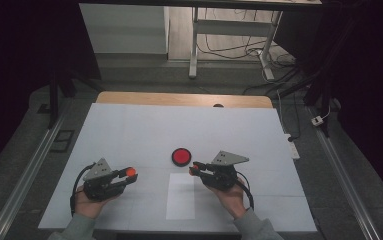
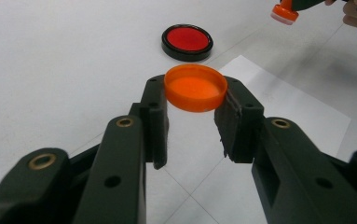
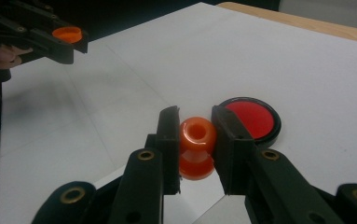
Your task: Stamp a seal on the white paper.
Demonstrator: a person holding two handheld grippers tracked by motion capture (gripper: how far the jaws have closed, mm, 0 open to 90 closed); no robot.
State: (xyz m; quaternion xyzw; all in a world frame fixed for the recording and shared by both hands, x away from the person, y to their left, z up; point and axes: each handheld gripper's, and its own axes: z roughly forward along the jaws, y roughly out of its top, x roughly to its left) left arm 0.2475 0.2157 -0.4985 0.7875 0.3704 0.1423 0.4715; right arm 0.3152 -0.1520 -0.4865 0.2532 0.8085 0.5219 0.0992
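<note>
Left gripper (image 1: 124,176): jaws pinched on a shallow round orange plastic cap (image 2: 195,87), gripped by its rim at the fingertips, hollow side up; held above the white table sheet (image 1: 129,130), near its left front.

Cap, seen from across: in the right gripper view it sits level between the far jaw tips (image 3: 67,33), upper left, well apart from the stamp.

White paper rectangle (image 1: 180,196): lies flat on the sheet between the two hands, long axis running front to back; nothing on it.

Round red ink pad in a black dish (image 1: 181,156): open, flat on the sheet, just beyond the paper's far end and just left of the right gripper's tips.

Right gripper (image 1: 197,168): jaws closed on a small orange plastic stamp with a spool-shaped handle (image 3: 196,145), clamped across its waist, long axis tilted towards the camera.

Key relation: the pad lies just beside the right gripper and well apart from the left, so the right hand is the nearer one.

Judgement: next move likely a short dip of the stamp face onto the pad; the stamp needs turning upright, face down, first.
</note>
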